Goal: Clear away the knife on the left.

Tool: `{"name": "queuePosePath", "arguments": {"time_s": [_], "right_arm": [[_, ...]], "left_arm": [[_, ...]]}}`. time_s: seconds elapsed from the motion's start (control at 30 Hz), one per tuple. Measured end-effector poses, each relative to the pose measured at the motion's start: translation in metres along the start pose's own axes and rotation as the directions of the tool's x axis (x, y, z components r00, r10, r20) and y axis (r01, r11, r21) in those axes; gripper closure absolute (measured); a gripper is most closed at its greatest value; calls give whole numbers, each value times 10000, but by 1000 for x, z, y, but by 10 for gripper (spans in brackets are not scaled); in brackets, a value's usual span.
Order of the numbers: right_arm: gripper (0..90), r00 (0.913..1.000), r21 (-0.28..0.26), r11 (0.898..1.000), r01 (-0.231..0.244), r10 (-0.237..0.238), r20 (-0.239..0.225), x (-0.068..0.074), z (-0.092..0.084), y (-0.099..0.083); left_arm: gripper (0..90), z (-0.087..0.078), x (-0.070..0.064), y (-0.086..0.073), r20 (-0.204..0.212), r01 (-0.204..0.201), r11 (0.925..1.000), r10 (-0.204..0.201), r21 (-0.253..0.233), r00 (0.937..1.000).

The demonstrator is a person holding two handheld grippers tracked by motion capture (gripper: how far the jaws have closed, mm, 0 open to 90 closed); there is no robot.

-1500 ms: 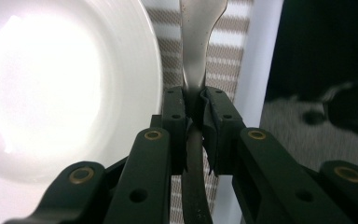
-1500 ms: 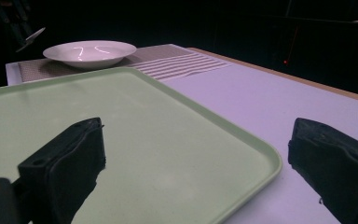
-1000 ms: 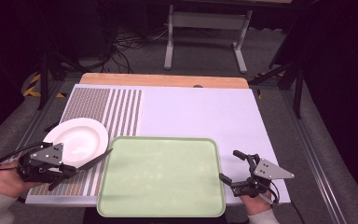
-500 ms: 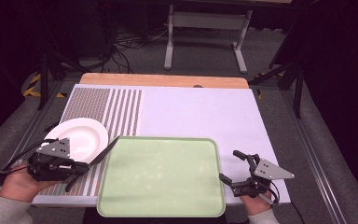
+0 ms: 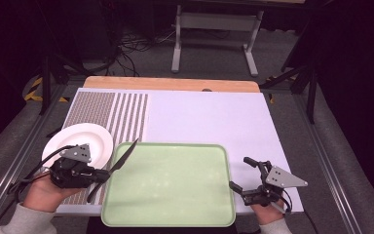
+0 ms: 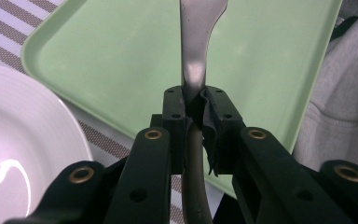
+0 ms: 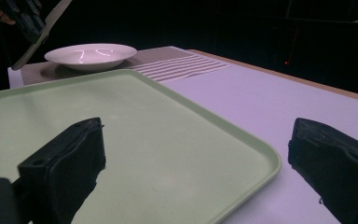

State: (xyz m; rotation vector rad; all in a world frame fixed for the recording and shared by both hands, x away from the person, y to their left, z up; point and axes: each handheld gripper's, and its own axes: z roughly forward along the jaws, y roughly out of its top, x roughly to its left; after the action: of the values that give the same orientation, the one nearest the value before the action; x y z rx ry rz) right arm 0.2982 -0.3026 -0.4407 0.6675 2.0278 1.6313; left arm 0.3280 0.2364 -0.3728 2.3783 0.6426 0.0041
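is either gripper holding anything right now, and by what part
The left gripper is shut on a metal knife, clamped on its handle near the blade, which reaches over the green tray. The right gripper is open, holding nothing.

The counter (image 5: 209, 117) is bright under light from above, but the room around it is very dark. The high view looks a bit soft. White shine curves on the plate (image 6: 14, 154) and glints on the knife (image 6: 193, 70). Up close, the black jaws look blurry and dim.
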Motion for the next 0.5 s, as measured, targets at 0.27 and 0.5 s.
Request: {"name": "queuePosePath", "arguments": {"time_s": [0.27, 0.5], "right_arm": [[41, 10000, 8, 10000, -1, 1, -24, 0, 0, 0], [41, 10000, 8, 10000, 13, -13, -45, 0, 0, 0]], "left_arm": [[803, 19, -4, 3, 490, 109, 9994, -93, -322, 9988], [803, 34, -6, 6, 816, 274, 9987, -237, -441, 9964]]}}
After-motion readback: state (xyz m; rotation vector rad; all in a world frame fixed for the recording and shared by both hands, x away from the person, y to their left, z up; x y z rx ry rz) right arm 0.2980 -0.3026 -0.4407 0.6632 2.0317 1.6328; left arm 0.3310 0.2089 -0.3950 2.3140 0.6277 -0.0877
